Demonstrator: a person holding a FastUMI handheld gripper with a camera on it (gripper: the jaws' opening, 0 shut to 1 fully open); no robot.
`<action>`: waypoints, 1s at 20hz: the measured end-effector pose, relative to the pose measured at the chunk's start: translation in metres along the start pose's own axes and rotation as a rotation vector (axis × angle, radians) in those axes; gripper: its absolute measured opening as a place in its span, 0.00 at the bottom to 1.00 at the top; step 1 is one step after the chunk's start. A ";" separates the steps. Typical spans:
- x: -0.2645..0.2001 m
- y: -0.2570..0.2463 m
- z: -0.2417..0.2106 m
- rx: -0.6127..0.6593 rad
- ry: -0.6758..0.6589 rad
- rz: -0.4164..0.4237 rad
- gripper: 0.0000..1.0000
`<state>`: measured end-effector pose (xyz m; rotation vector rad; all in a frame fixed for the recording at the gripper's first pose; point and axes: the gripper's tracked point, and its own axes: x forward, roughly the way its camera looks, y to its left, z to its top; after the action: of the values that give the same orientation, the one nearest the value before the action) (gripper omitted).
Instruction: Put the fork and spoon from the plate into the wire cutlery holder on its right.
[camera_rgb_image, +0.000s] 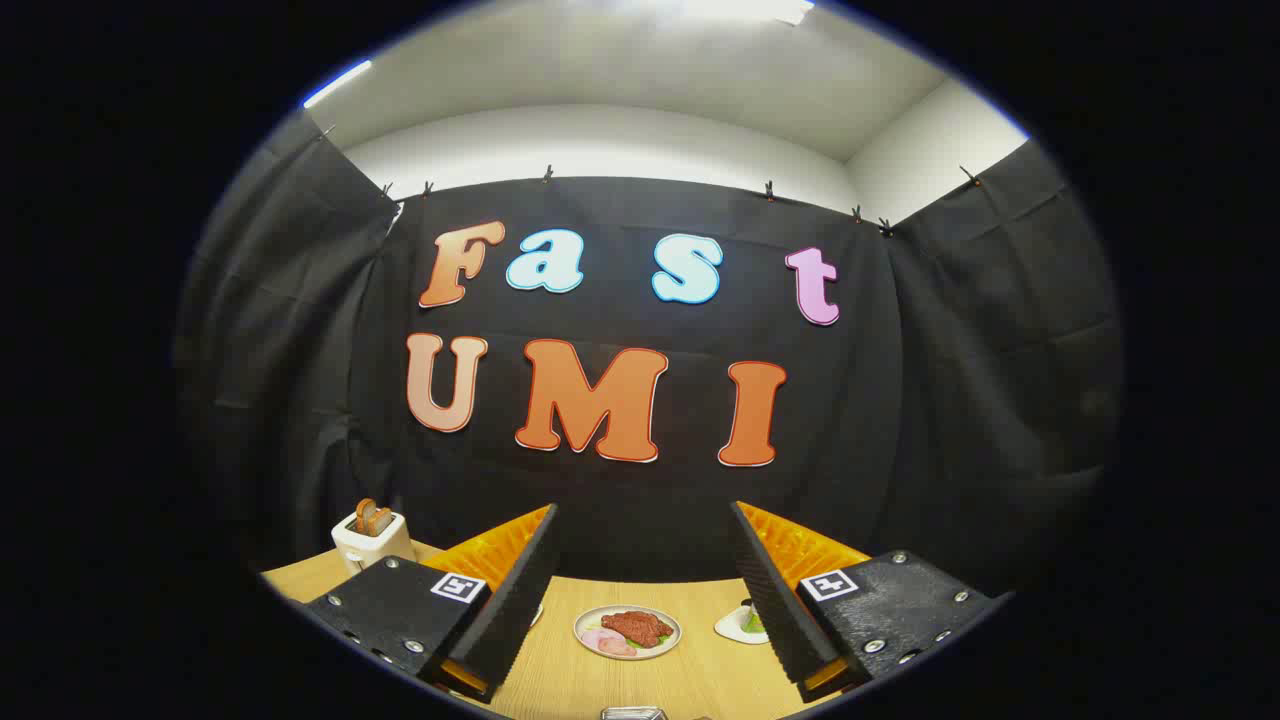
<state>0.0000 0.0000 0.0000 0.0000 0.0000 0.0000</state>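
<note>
The scene is evenly and rather brightly lit from above: a strip lamp (337, 83) glows at the upper left of the frame and a second bright patch burns out to pure white at the top centre, so the pale ceiling (640, 90) is overexposed there. The dark cloth wall (950, 400) takes the light softly, with only faint folds showing and no hard shadows, and the wooden worktop (640, 680) at the bottom is clear and warm in tone. The fisheye lens bends straight lines strongly toward the edges, where the picture also grows darker and a little soft, while the open tool (645, 590) at the bottom centre looks sharp.
</note>
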 end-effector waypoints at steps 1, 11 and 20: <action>-0.002 0.002 0.000 0.006 0.004 0.005 0.98; -0.003 -0.007 0.024 0.010 -0.017 -0.022 0.98; 0.004 0.018 0.015 0.013 0.022 0.005 0.98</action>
<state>0.0038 0.0175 0.0153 0.0127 0.0220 0.0054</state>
